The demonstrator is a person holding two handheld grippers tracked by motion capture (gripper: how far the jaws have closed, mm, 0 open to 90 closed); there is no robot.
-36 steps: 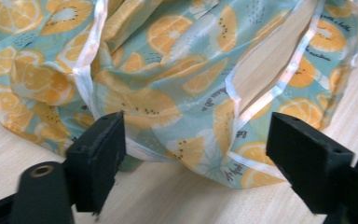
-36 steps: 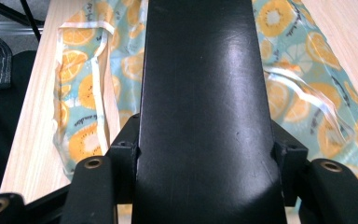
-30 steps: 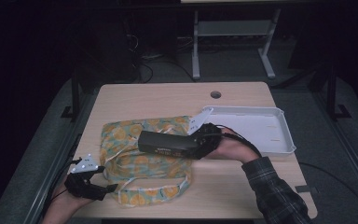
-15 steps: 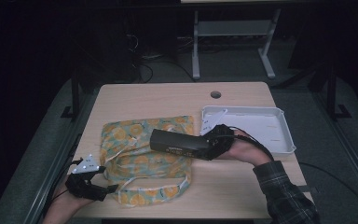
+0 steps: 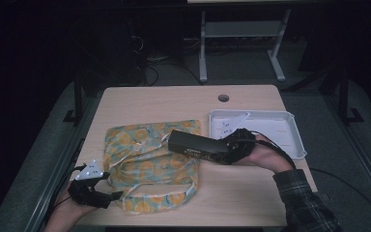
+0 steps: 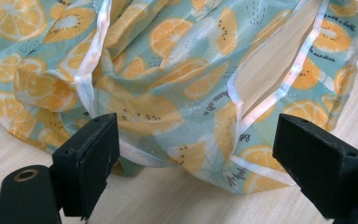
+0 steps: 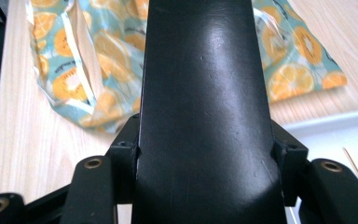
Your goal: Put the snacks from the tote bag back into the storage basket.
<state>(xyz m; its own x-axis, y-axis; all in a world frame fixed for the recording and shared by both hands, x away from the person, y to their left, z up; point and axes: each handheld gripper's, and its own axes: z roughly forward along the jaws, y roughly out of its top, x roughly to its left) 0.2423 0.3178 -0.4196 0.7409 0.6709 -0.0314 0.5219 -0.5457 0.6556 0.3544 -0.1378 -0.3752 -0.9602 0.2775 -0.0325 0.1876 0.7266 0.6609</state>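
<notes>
A flat cloth bag printed with orange and kiwi slices lies on the wooden table. My right gripper is shut on one end of a long black box, held level above the bag's right edge. In the right gripper view the black box runs straight out between the jaws, over the bag. My left gripper rests at the bag's front left corner. Its jaws stand open in the left gripper view, with the bag's white-hemmed edge lying between them untouched.
A white tray sits at the table's right, just behind my right hand, with a thin stick in it. A round cable hole is near the far edge. A metal stand is on the dark floor beyond.
My right gripper has carried the black box to the right, off the bag's middle toward the tray. The left gripper and the bag have stayed put.
</notes>
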